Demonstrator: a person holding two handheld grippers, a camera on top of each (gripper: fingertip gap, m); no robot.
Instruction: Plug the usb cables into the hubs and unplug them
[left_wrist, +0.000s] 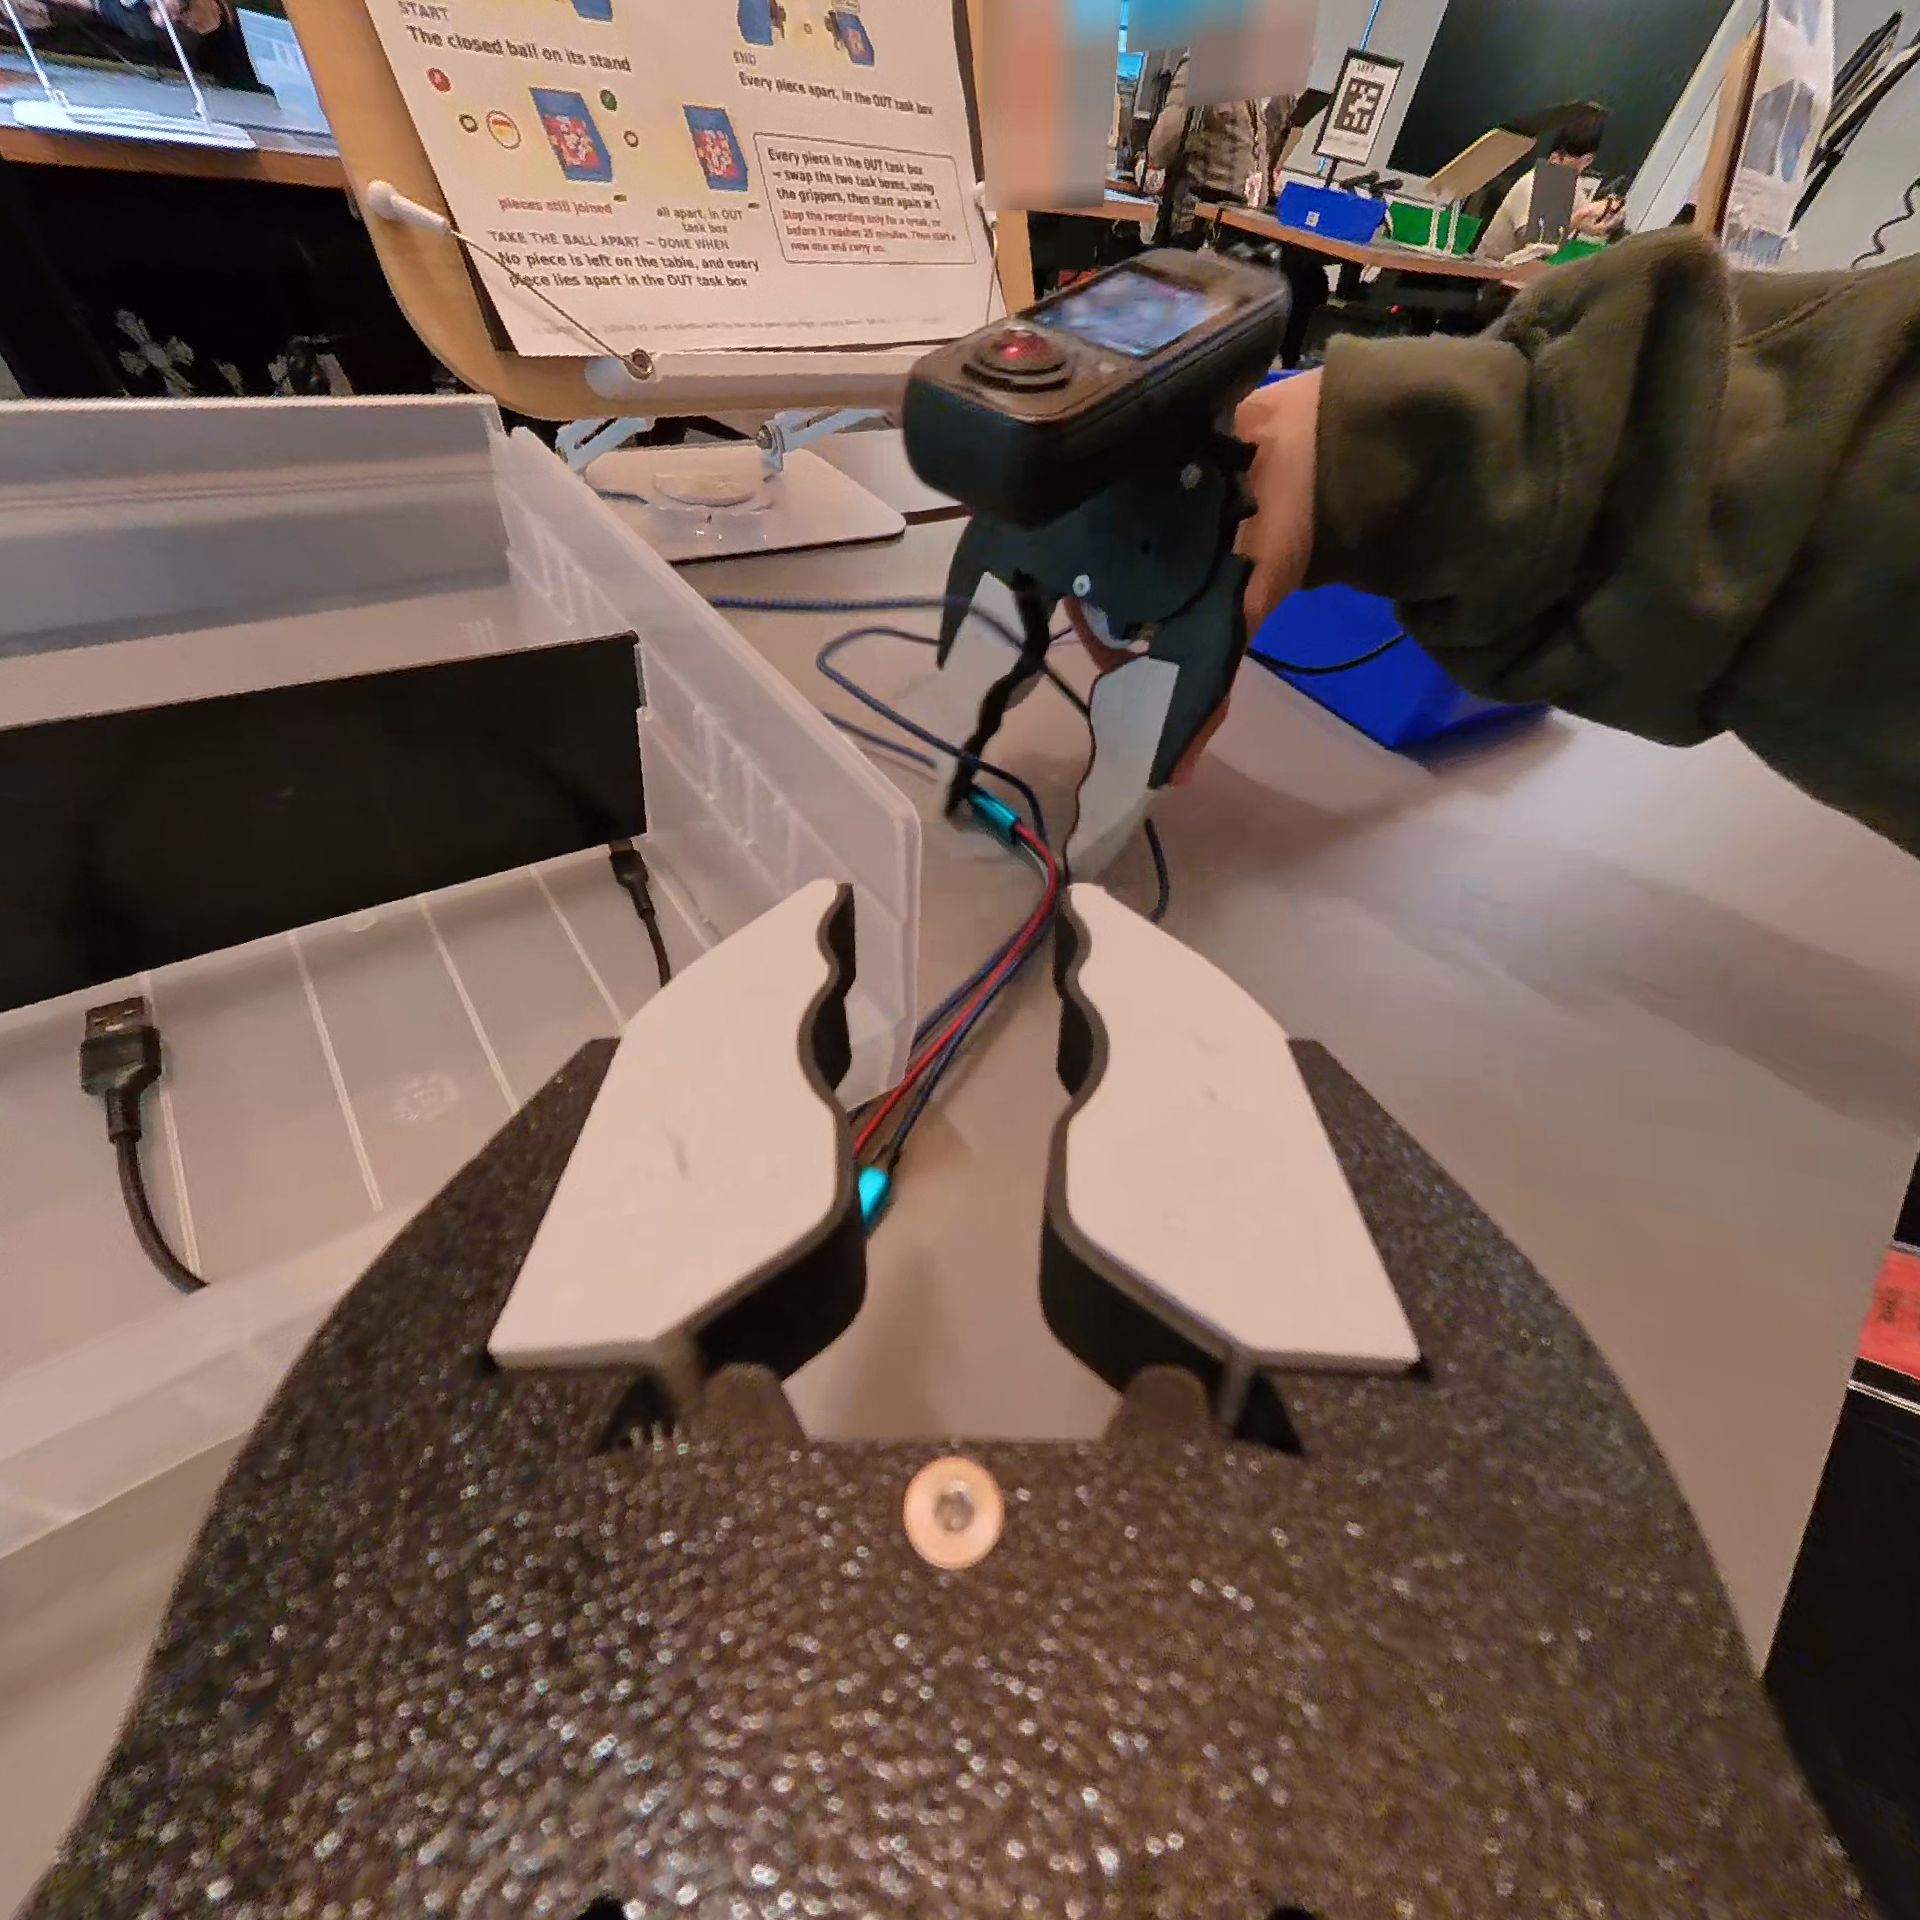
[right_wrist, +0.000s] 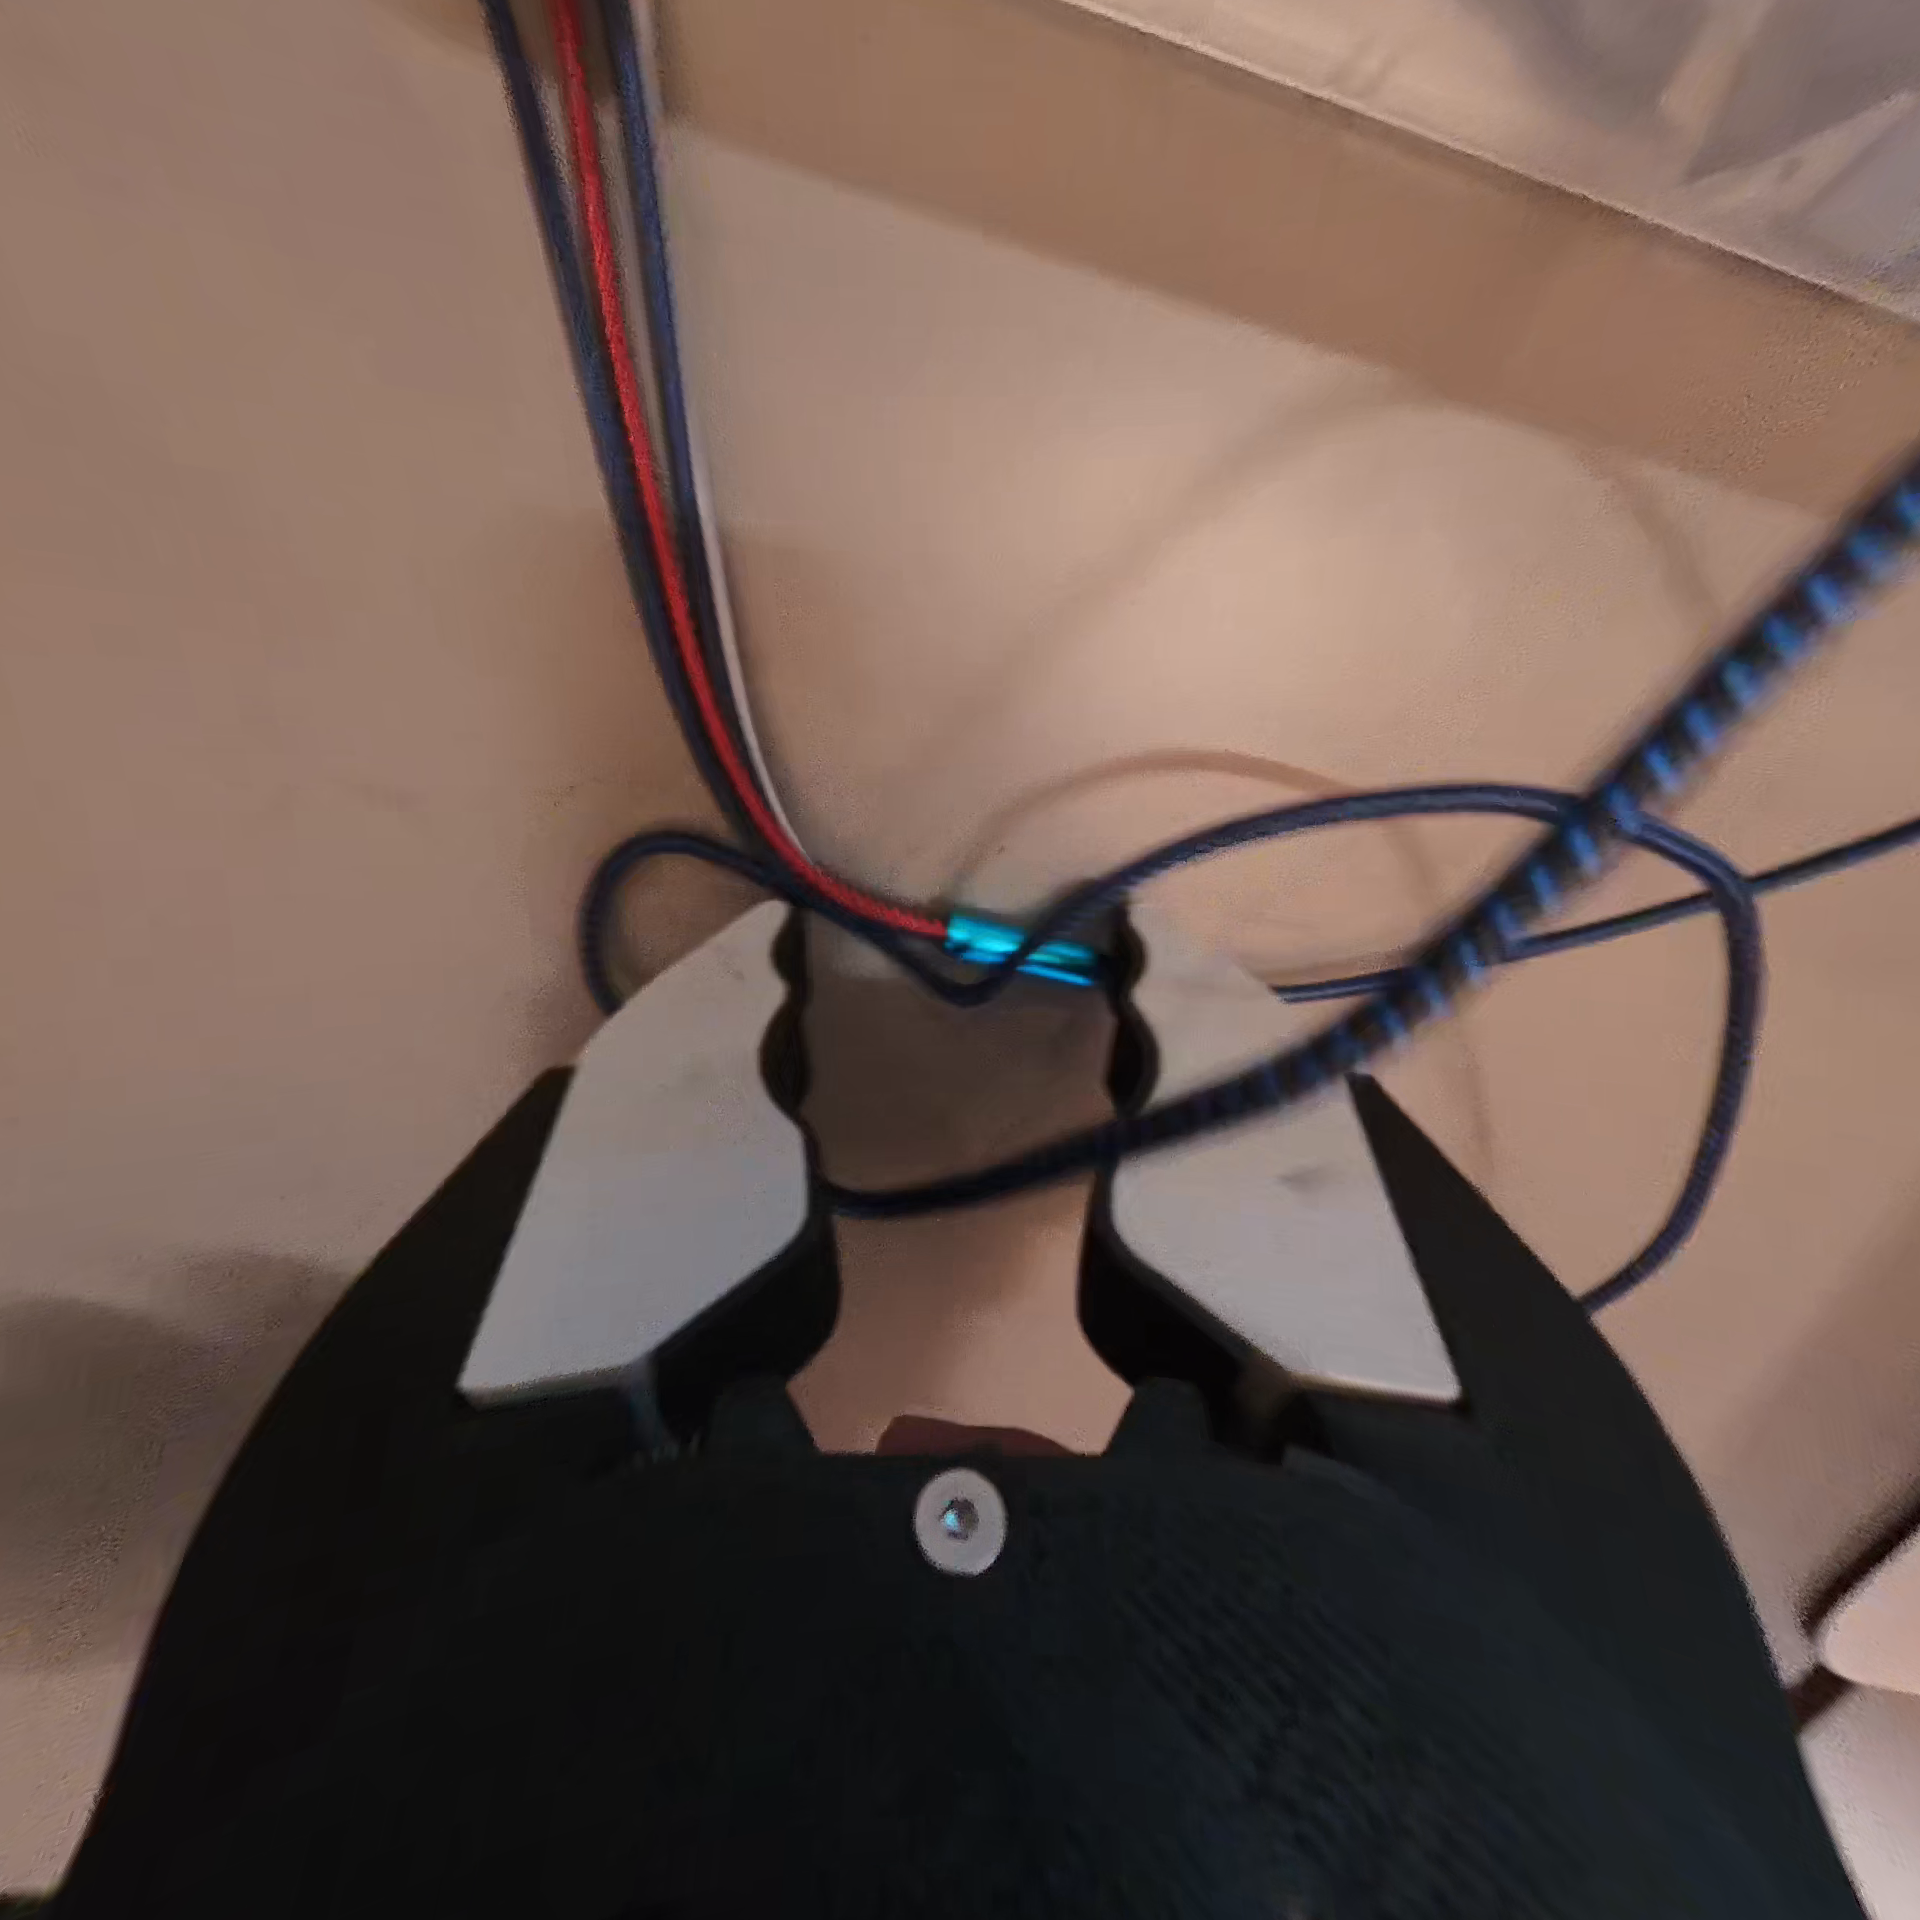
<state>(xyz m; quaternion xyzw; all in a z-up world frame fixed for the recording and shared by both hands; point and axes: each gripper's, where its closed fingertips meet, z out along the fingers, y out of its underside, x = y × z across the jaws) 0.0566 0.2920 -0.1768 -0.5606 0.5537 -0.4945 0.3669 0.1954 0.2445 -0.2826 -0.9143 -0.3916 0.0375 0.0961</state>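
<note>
Your left gripper (left_wrist: 956, 914) hangs low over the grey surface (left_wrist: 1455, 987), jaws spread and pinching nothing. A bundle of thin red and dark blue cables (left_wrist: 987, 997) runs up between them along the surface, with a teal connector (left_wrist: 873, 1195) lying close by the inner edge of the left finger.

Farther off and to the right, your right gripper (left_wrist: 1029, 821) points down at the surface. Its jaws are spread too, tips at or just above the surface on either side of a second teal connector (right_wrist: 1013, 951) at the far end of the same bundle. Whether a tip touches that connector is not clear; the right wrist view is blurred. A dark blue cable loop (right_wrist: 1662, 862) curls to the right of it, and a thicker blue-and-black braided cable (right_wrist: 1558, 883) crosses over the right finger.

To your left stands a clear plastic bin (left_wrist: 727, 727). Inside it sits a black box (left_wrist: 312, 810) with a black cable plugged into its near face, and a black USB plug (left_wrist: 120, 1044) lies loose on the bin floor. An instruction sheet (left_wrist: 686, 156) stands on a holder at the far side.
</note>
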